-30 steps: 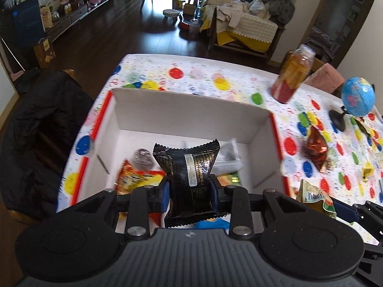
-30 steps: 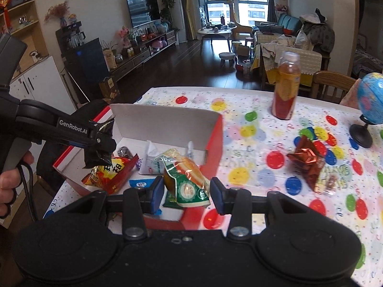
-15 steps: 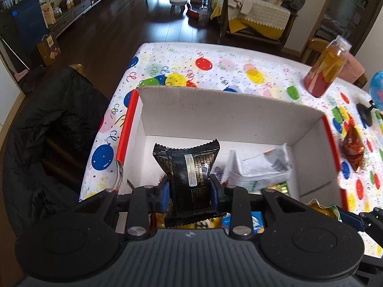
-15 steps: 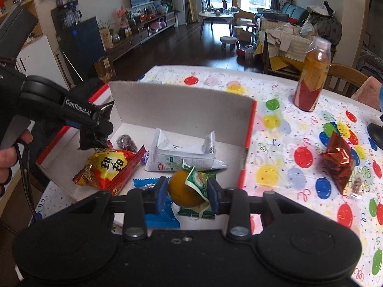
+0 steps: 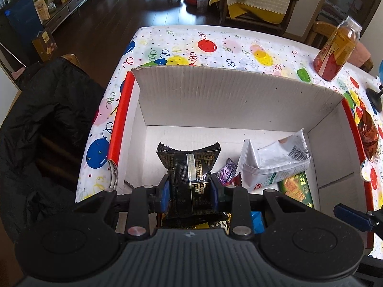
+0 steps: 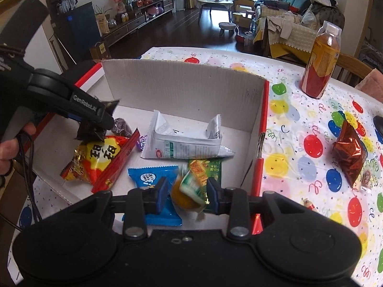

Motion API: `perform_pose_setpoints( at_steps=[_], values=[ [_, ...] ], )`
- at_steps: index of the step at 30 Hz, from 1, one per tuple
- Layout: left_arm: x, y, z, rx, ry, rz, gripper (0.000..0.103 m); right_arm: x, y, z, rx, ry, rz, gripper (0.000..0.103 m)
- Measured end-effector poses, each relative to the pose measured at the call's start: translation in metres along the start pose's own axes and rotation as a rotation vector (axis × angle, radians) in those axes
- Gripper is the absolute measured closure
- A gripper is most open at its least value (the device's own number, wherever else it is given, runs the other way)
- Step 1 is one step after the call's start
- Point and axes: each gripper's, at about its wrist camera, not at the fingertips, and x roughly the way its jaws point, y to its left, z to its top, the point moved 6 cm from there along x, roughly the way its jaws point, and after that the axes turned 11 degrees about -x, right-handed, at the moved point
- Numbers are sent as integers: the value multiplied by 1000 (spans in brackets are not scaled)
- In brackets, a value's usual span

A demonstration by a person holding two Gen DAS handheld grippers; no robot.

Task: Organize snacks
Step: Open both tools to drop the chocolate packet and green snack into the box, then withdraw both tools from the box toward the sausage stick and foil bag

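Corrugated cardboard forms the box [image 5: 234, 91] on the balloon-print tablecloth [image 5: 215, 45], its red-edged walls upright so that dropped snacks stay in one place. Inside lie a white pouch [image 6: 182, 141], a red-and-yellow bag [image 6: 95, 160], a blue packet [image 6: 153, 179] and a green packet [image 6: 205, 169], loosely scattered, which suggests the sorting is well under way. Both grippers point steeply down into the box, a fair pose for lowering rather than tossing. The left gripper [image 5: 190, 191] pinches a black-and-gold packet [image 5: 189, 167] across its waist, blue pads pressed on both sides, so the wrapper hangs upright above the box floor near the left wall; in the right wrist view the same packet [image 6: 94, 129] sits just over the red-and-yellow bag. The right gripper [image 6: 186, 197] has a small orange-and-green snack [image 6: 189, 191] between its jaws over the near right part of the box; the snack is blurred, and there seems to be a gap at the left pad, so I judge it is slipping free rather than firmly held. 2 items remain outside: a shiny red foil bag [image 6: 349, 153] well apart on the cloth, and an orange drink bottle [image 6: 320, 64] upright farther back. The foil bag is likely a later pick.
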Motion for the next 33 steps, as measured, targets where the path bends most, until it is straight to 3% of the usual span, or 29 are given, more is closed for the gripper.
perform_pose_setpoints(
  at_steps=[8,11,20,24,33],
  values=[
    [-6,-4,-8,11,0,-7,71,-8,-2,-3,24,-9,7,63],
    [-12,-3,-10,1,0,-19,62,-14,-3,-5,29,-19,11,59],
    [-47,-3,-18,-25,-65,-48,57,-44,-3,-7,65,-72,10,44],
    [-64,-8,-21,-26,-92,-68,49,-60,-4,-7,72,-106,6,39],
    [-98,-34,-31,18,-148,-123,49,-94,-14,-8,98,-175,-12,32]
  ],
)
